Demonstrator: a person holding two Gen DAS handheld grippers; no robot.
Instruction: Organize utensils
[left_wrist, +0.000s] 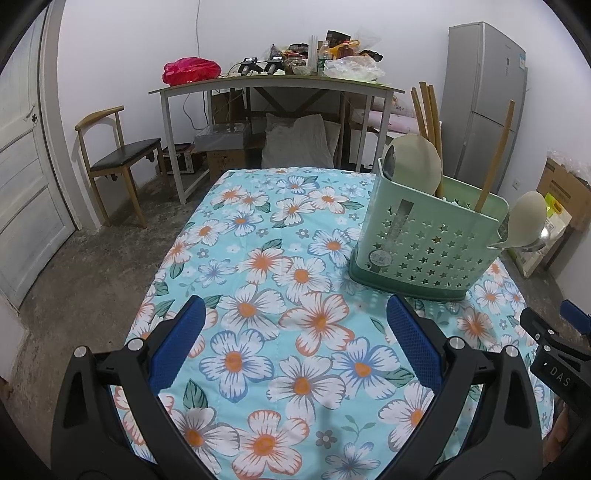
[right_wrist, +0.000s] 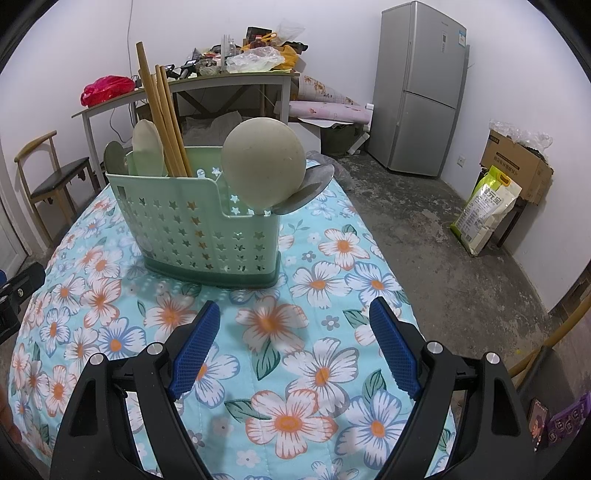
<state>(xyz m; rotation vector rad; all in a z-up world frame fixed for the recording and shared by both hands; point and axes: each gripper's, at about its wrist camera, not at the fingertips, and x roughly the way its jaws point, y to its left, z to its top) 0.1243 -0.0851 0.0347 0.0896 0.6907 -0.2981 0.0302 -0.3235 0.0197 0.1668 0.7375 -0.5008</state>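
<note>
Both the left gripper (left_wrist: 295, 339) and right gripper (right_wrist: 293, 343) hung with jaws spread and empty over the floral tablecloth (right_wrist: 317, 369). The green utensil caddy (right_wrist: 199, 225) stood near its far edge, holding chopsticks (right_wrist: 162, 110) and a cream ladle (right_wrist: 264, 166) leaning outward over its low corner. A careless nudge there could probably tip that ladle out or topple the light caddy.

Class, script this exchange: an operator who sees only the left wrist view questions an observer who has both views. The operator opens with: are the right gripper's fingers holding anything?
Observer: No. The right gripper has its fingers spread, with only the tablecloth showing between them.
Operator: What sits in the holder's low side pocket?
Observer: On the holder, that pocket has a pale round ladle leaning out, with grey metal spoons behind it.
</note>
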